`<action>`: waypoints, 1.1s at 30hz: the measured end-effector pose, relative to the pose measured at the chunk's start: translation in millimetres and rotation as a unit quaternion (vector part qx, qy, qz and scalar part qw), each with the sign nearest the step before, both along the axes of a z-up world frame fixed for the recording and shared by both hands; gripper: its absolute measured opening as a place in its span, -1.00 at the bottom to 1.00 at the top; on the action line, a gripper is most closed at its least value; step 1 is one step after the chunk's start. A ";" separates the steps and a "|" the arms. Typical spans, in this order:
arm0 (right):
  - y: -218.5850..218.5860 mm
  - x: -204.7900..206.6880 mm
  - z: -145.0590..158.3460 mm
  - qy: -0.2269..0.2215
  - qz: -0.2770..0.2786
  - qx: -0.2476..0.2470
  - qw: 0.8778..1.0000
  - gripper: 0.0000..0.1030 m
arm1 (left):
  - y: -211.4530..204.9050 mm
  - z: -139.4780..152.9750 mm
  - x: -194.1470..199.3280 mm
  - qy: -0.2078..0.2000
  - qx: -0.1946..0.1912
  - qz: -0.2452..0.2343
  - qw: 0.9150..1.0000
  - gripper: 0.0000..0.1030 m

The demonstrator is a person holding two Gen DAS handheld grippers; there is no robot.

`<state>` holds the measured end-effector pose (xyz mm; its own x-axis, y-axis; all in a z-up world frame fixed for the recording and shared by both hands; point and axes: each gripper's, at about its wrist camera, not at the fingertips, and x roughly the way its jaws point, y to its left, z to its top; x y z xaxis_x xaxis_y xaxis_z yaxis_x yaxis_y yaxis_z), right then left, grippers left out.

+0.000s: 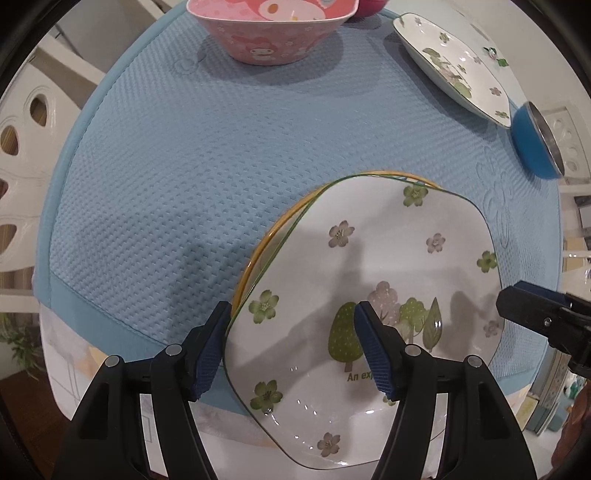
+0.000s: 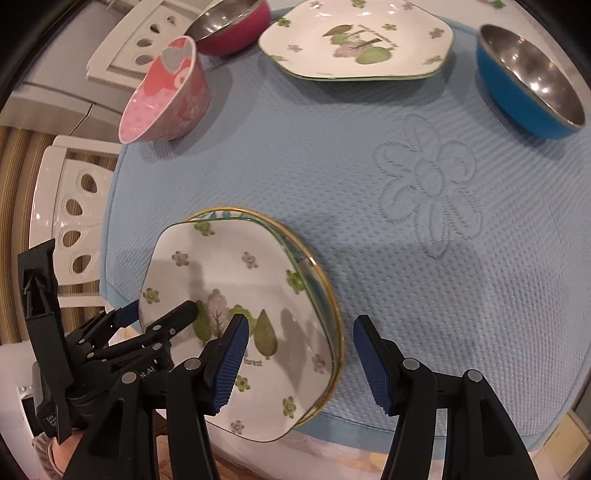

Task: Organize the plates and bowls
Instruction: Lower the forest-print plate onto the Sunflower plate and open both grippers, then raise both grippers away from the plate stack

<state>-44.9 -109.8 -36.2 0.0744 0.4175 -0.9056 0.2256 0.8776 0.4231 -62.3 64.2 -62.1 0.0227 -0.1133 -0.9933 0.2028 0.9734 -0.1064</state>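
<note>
A white floral plate (image 1: 369, 240) lies on top of a yellow-rimmed plate (image 1: 258, 251) at the near edge of the blue mat (image 1: 184, 166). My left gripper (image 1: 291, 350) points down and is open. It straddles the floral plate's left rim, one pad outside the rim and one over the plate's inside. From the right wrist view, the left gripper (image 2: 157, 312) stands at the floral plate's (image 2: 221, 266) near-left rim. My right gripper (image 2: 301, 362) hovers open over the stack's right edge, above the yellow-rimmed plate (image 2: 325, 280), with nothing held.
A pink cartoon bowl (image 2: 166, 96), a red steel bowl (image 2: 229, 26), a second floral plate (image 2: 358, 40) and a blue steel bowl (image 2: 528, 81) stand along the mat's far side. White chairs (image 2: 70, 206) stand to the left. The mat's middle (image 2: 332, 166) is bare.
</note>
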 end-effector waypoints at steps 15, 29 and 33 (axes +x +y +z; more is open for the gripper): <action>-15.3 -5.5 -1.0 0.012 -0.020 0.012 1.000 0.12 | -3.6 18.4 14.1 -0.010 0.030 -0.032 0.999 0.35; -103.7 86.6 84.9 -0.068 -0.018 -0.004 0.998 0.12 | -67.3 85.6 98.1 -0.034 -0.039 -0.010 0.999 0.35; -132.0 135.6 82.5 -0.068 -0.018 0.003 0.998 0.13 | -100.7 80.1 122.6 -0.049 -0.036 -0.008 0.998 0.35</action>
